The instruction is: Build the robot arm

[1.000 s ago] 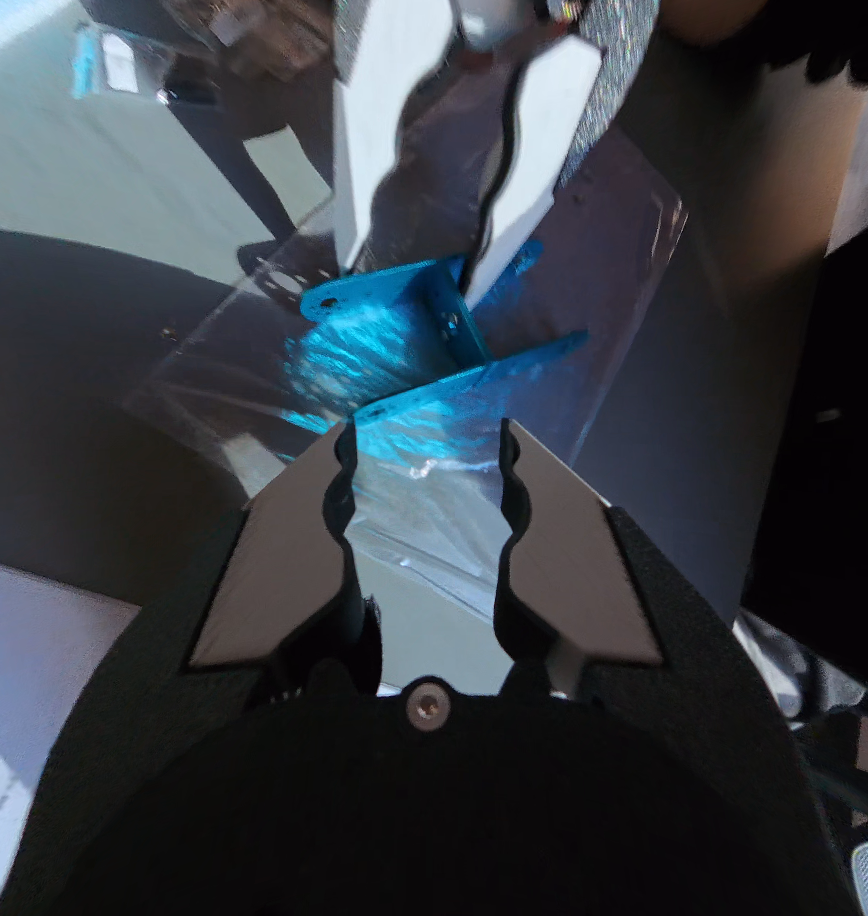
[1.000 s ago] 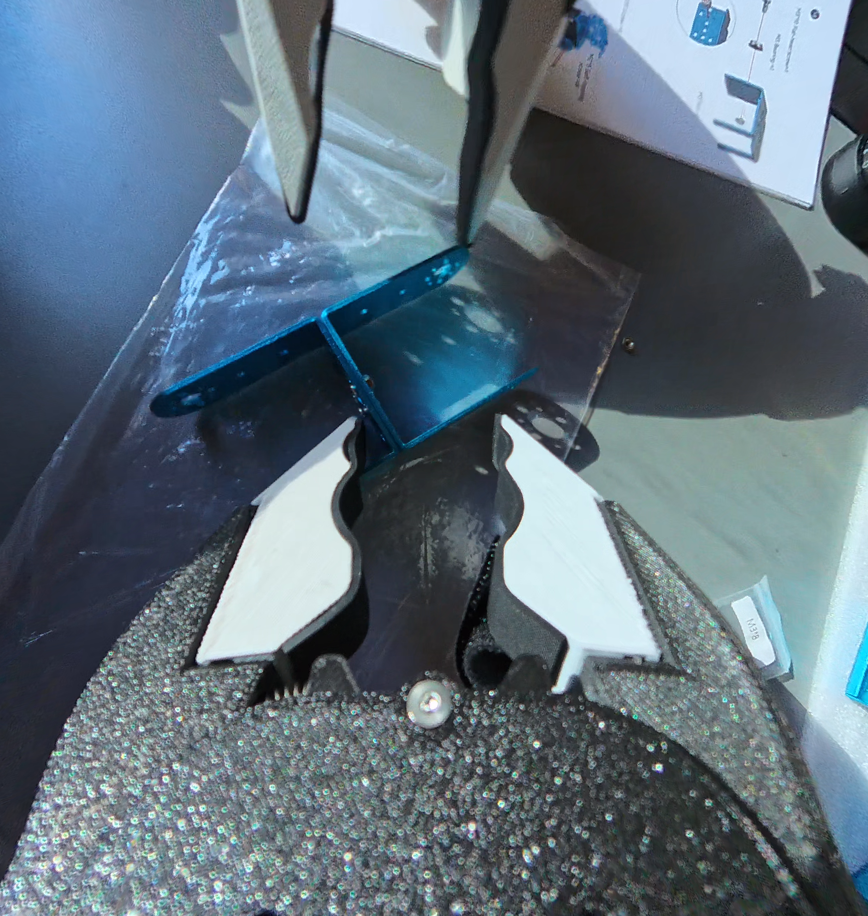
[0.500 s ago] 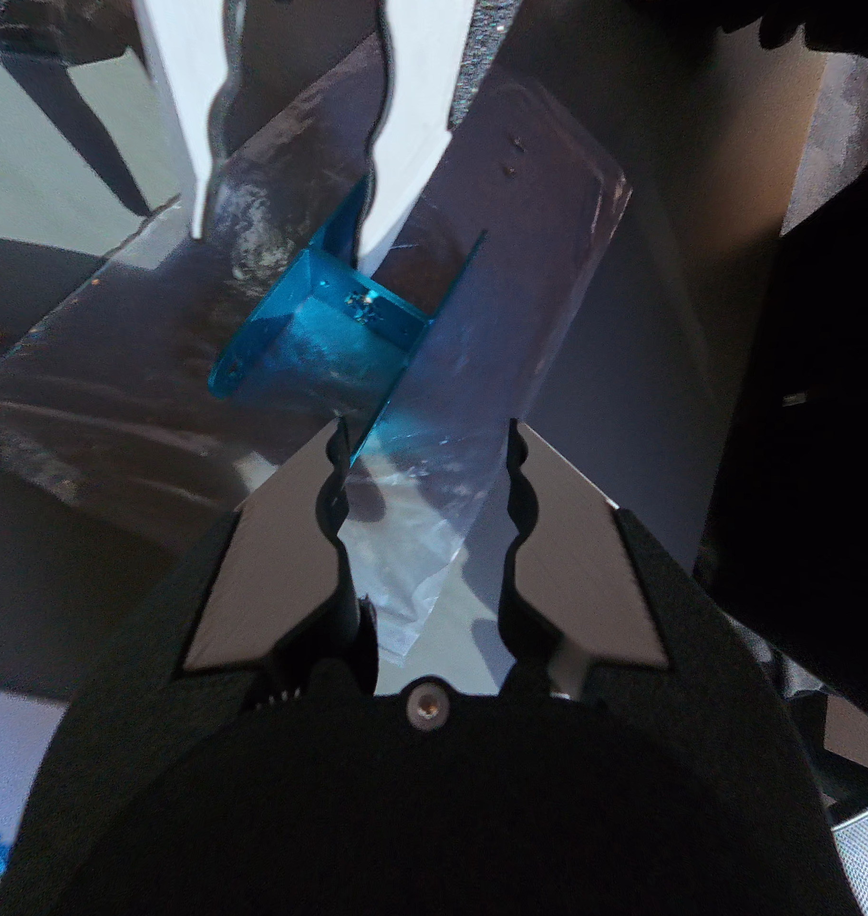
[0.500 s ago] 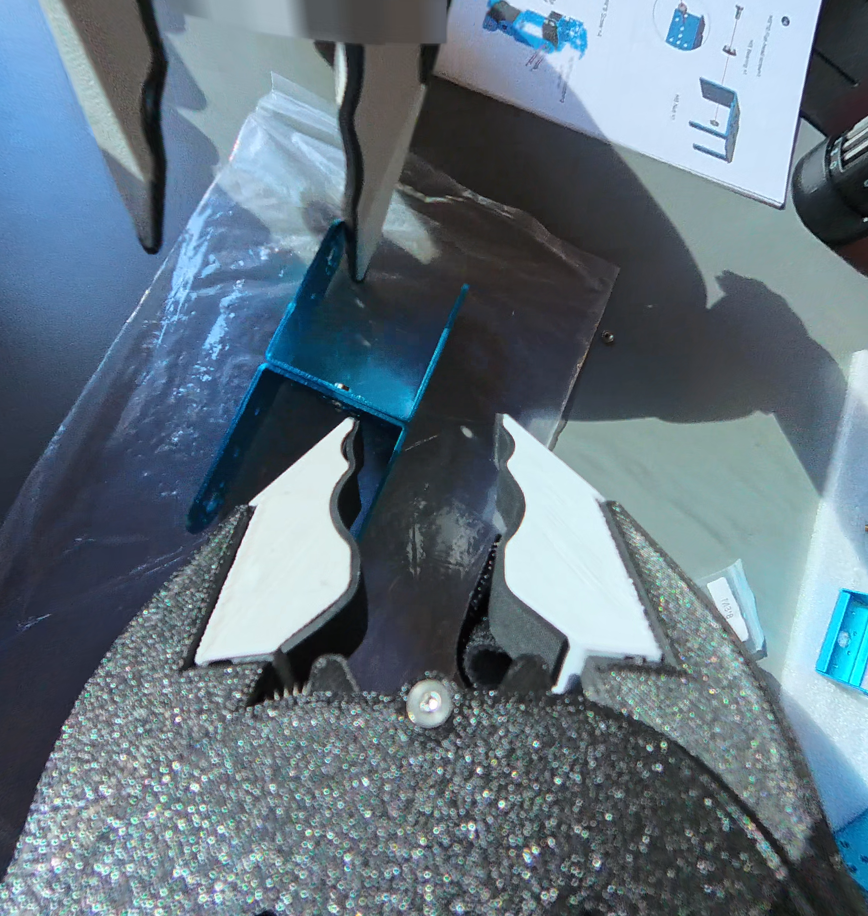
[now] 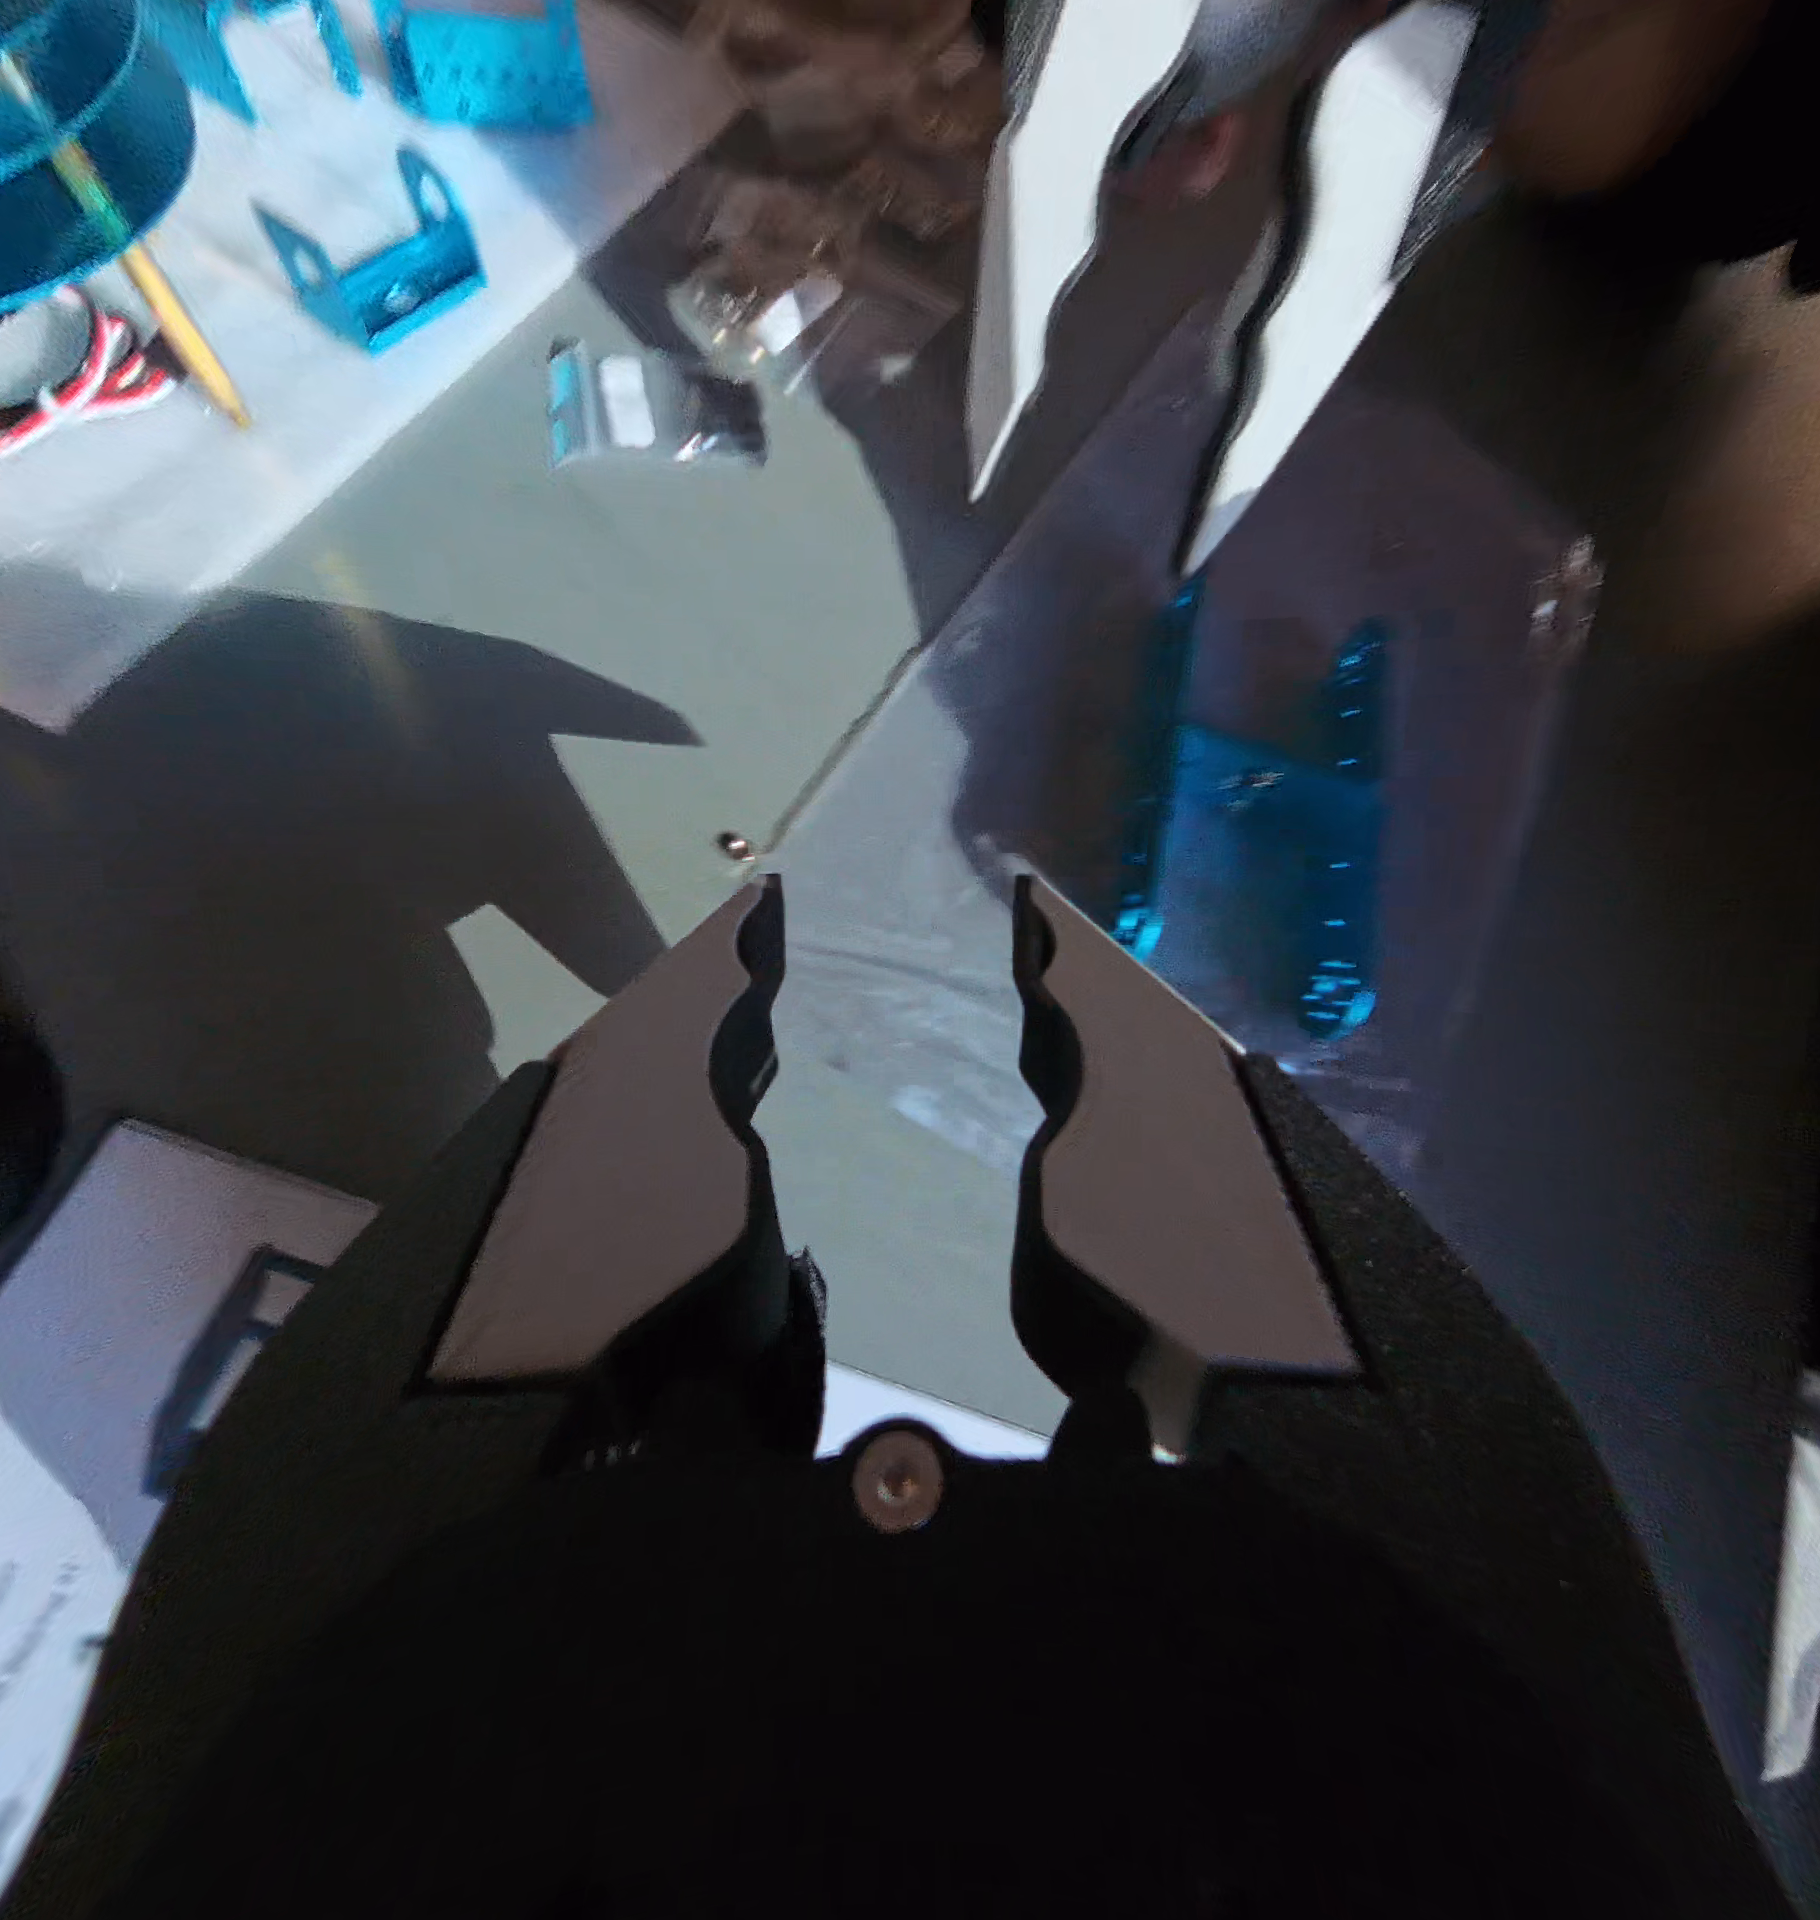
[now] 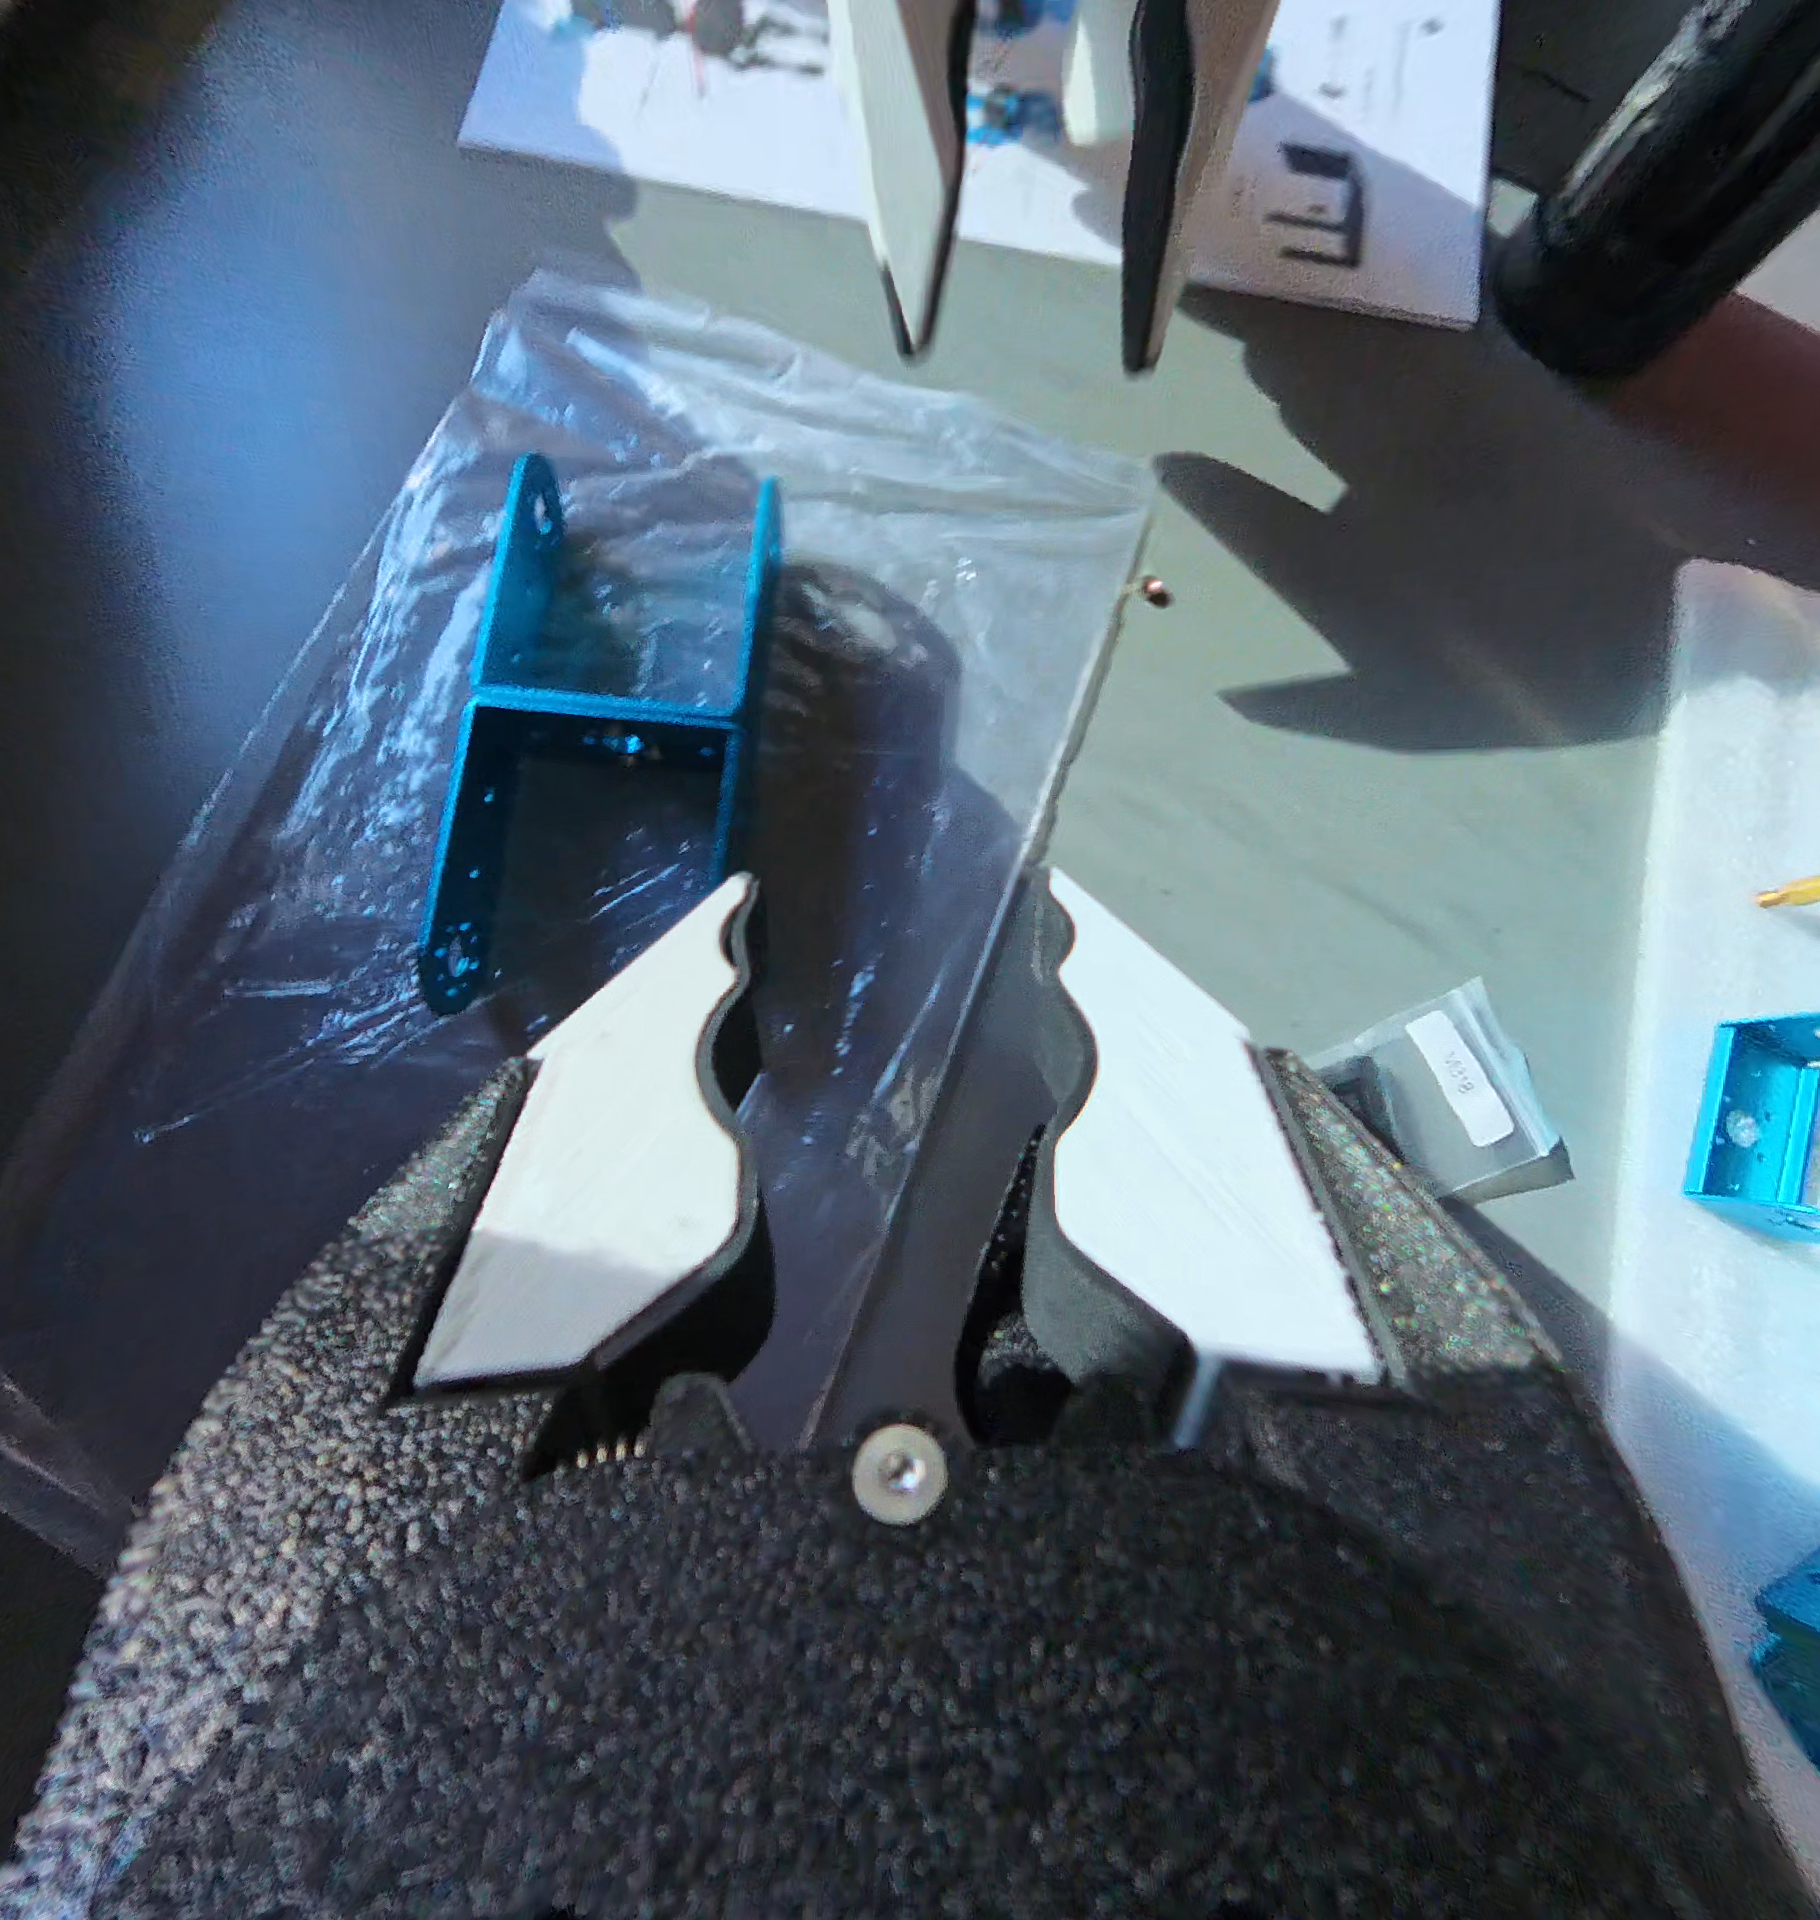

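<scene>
A blue H-shaped metal bracket (image 6: 605, 717) lies on a clear plastic bag (image 6: 885, 540) on the grey table, left of centre in the right wrist view. My right gripper (image 6: 901, 883) is open and empty, just right of and behind the bracket, over the bag's edge. My left gripper (image 6: 1031, 353) hangs open and empty beyond the bag's far edge. In the left wrist view the bracket (image 5: 1259, 810) lies in shadow to the right of my open left gripper (image 5: 895, 894). The right gripper's white fingers (image 5: 1332, 260) hang above the bracket.
A small screw (image 6: 1155, 592) lies by the bag's edge. An instruction sheet (image 6: 677, 114) lies at the back, a black cylinder (image 6: 1664, 187) at the back right. A white foam tray (image 6: 1768, 779) on the right holds blue brackets (image 6: 1779, 1122). A small labelled bag (image 6: 1446, 1101) lies beside it. The gap from one gripper's tips to the other's is roughly 11 cm. From my left tips it is roughly 5 cm to the small screw (image 6: 1155, 592); from my right, 10 cm. Seen from the left wrist view (image 5: 730, 855) as well.
Both grippers have drawn back from the bracket, which their fingertips touched before. The bracket has turned and now lies free on the bag.
</scene>
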The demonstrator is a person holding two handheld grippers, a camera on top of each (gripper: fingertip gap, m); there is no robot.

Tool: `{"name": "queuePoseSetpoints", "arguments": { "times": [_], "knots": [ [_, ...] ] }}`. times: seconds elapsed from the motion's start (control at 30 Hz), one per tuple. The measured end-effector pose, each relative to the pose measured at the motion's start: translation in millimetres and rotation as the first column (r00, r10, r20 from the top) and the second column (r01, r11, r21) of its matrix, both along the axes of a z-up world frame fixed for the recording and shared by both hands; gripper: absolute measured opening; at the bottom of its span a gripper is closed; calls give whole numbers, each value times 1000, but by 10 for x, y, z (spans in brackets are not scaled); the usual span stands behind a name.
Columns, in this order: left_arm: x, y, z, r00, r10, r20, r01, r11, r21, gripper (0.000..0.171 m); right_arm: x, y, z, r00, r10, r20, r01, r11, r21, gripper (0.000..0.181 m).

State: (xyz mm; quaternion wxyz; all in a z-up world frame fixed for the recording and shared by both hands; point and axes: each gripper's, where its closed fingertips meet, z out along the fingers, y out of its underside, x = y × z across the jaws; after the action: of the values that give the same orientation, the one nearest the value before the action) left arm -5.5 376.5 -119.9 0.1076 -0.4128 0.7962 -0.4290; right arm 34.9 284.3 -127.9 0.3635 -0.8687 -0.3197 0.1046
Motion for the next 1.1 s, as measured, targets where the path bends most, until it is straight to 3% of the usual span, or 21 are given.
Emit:
{"name": "queuePoseSetpoints", "arguments": {
  "times": [0.13,0.23,0.37,0.57,0.67,0.83,0.9,1.0,1.1],
  "knots": [
    [268,104,-278,998,5,-56,2,991,133,29,69,104,103,985,-29,-169,31,1000,7,44],
    [311,101,-399,996,-27,-81,45,973,225,27,140,121,59,982,-40,-187,39,999,-8,44],
    [391,130,-361,996,-33,-83,52,967,250,26,129,68,-4,984,-18,-178,14,1000,-28,42],
    [385,127,-294,999,-16,-50,27,970,240,28,-167,-228,16,980,136,-147,-152,983,-102,37],
    [135,-10,-70,999,43,18,-45,987,153,39,-187,-358,-100,982,175,-71,-184,971,-150,33],
    [-567,-369,145,970,221,103,-225,974,38,39,-272,-479,-233,974,204,-96,-221,948,-229,31],
    [-809,-528,123,959,264,106,-270,962,40,36,-302,-521,-234,972,209,-103,-229,940,-252,32],
    [-1070,-910,28,960,275,48,-275,961,-8,8,-370,-614,-228,969,219,-111,-242,928,-283,32],
    [-1077,-1022,-203,934,358,12,-357,927,113,4,-456,-734,-221,965,237,-110,-260,919,-296,32]
  ]
}}
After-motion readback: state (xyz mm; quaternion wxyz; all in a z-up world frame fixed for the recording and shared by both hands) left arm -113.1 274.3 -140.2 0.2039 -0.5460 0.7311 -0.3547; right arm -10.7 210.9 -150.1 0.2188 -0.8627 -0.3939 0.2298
